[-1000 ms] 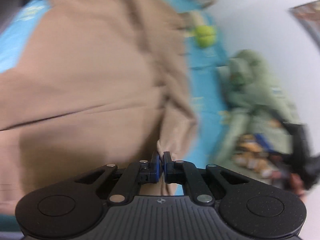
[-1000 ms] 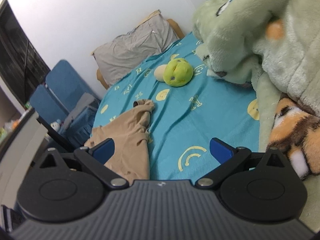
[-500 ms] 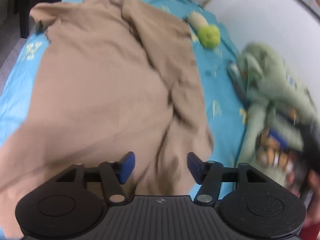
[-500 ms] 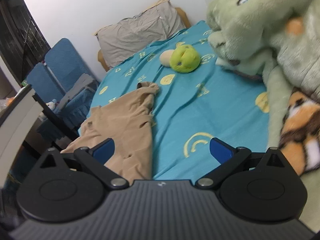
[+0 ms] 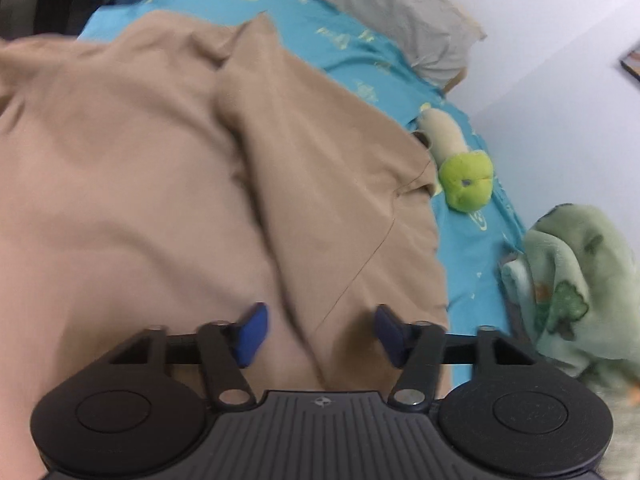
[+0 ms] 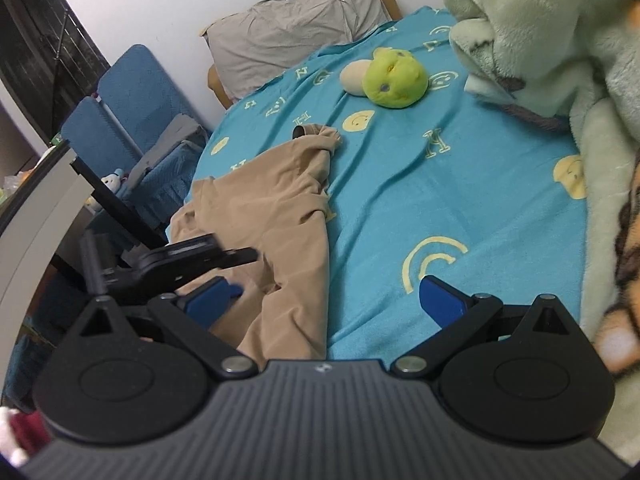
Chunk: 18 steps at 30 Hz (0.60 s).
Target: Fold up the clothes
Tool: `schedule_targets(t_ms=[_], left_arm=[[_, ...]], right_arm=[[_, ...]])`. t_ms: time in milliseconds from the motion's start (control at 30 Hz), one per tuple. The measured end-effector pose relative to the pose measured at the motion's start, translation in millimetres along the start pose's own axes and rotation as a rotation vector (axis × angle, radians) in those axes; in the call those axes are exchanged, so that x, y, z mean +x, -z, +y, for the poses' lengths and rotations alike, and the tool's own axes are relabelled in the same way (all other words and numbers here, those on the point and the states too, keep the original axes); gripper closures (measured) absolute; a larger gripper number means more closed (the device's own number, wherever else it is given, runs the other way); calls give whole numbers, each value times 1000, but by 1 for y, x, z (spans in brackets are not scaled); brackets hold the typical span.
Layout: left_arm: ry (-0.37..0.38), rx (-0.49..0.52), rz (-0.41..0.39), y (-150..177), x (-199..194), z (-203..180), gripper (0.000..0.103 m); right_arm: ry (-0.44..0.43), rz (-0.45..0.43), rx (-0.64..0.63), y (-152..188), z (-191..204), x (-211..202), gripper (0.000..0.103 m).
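Barely begun: the tan garment [image 5: 200, 184] sprawled rumpled and unfolded along the bed's [image 6: 400, 184] left edge, left claw [image 5: 318, 330] closing over cloth but not pinching, right claw [image 6: 324, 300] apart, empty.

My bed [image 6: 420, 200]: teal sheet with yellow smiley and letter print. Tan garment [image 5: 180, 184] lies spread and rumpled over its left side. Grey pillow [image 6: 292, 36] at head end by wall. Green plush toy [image 6: 394, 74] sits on sheet near pillow. Pale green fleece blanket [image 6: 560, 40] heaped along right edge.
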<state>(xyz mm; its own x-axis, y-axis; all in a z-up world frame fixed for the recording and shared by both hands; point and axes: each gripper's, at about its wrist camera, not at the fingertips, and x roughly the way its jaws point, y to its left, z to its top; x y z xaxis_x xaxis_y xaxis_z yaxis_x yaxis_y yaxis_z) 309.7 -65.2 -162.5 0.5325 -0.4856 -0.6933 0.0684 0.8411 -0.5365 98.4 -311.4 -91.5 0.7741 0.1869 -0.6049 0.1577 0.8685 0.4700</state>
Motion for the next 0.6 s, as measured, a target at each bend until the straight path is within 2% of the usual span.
schedule_targets(t_ms=[33, 67, 133, 200, 267, 367, 467, 600], left_arm=[[6, 35, -1, -2, 5, -4, 97], [2, 91, -5, -3, 9, -11, 97], [-45, 233, -58, -3, 12, -30, 98], [-89, 331, -128, -5, 9, -44, 98], [-169, 398, -180, -10, 6, -53, 98], [-236, 417, -155, -15, 8, -52, 97], [-172, 367, -117, -11, -5, -44, 87], [-127, 347, -65, 10, -58, -29, 48]], right_arm=[[0, 4, -1, -1, 0, 3, 0], [0, 8, -1, -1, 0, 5, 0], [-7, 16, 5, -2, -1, 10, 0], [-22, 23, 24, -3, -3, 12, 0], [-22, 24, 42, -3, -5, 13, 0], [-9, 16, 64, -3, -9, 13, 0], [-7, 5, 85, -4, -12, 11, 0], [-6, 3, 76, -4, -11, 9, 0]])
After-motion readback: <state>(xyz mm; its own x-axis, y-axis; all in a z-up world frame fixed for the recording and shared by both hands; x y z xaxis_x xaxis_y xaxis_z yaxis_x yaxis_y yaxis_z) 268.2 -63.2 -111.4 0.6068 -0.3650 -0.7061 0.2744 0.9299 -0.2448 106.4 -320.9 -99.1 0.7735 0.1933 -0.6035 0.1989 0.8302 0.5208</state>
